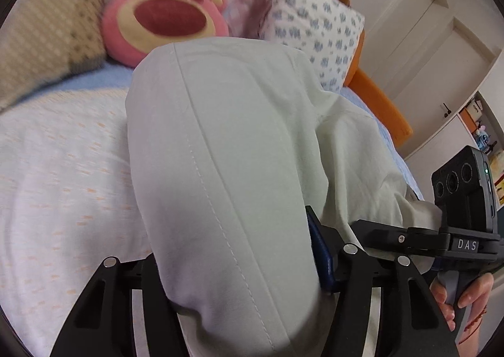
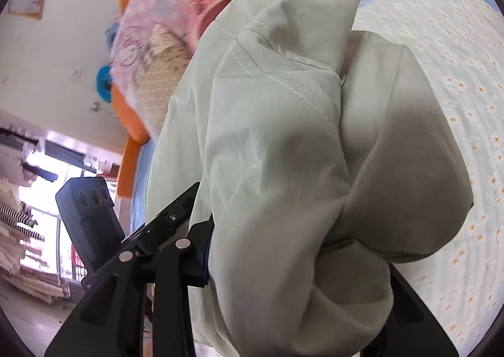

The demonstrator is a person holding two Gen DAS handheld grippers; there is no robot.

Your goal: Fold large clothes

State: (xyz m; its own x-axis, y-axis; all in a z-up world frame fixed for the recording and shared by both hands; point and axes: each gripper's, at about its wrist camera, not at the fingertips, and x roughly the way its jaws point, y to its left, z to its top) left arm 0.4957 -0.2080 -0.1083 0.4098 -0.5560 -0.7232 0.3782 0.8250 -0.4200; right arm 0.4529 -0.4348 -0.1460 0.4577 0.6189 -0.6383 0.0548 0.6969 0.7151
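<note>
**Both grippers carry the pale green garment above the bed**

The pale green cotton garment with white topstitched seams [image 1: 220,168] fills the centre of both wrist views, draped over and between the fingers and hanging above the white bedspread with small orange flecks [image 1: 63,168]. The left gripper [image 1: 239,287] is clenched on a broad seamed panel of the cloth; a blue finger pad [image 1: 321,250] shows at the fabric's right edge. The right gripper [image 2: 283,278] also appears to be grasping the garment, which bunches thickly over its fingers, though the fingertips themselves are buried in cloth.

To do this step well, I judge both grips should hold firm while the garment is lowered evenly onto the open bedspread, with the hands drawn apart enough to pull the seam taut, so the fold lands flat rather than bunched.

The left view alone shows the pink plush bear-face cushion [image 1: 163,14] at upper centre, the blue-flowered white pillow [image 1: 318,29] to its right, and the person's hand on the other handle at lower right. The right view alone shows how crumpled the right-hand bundle is, plus the bright window [image 2: 47,168] at lower left.
</note>
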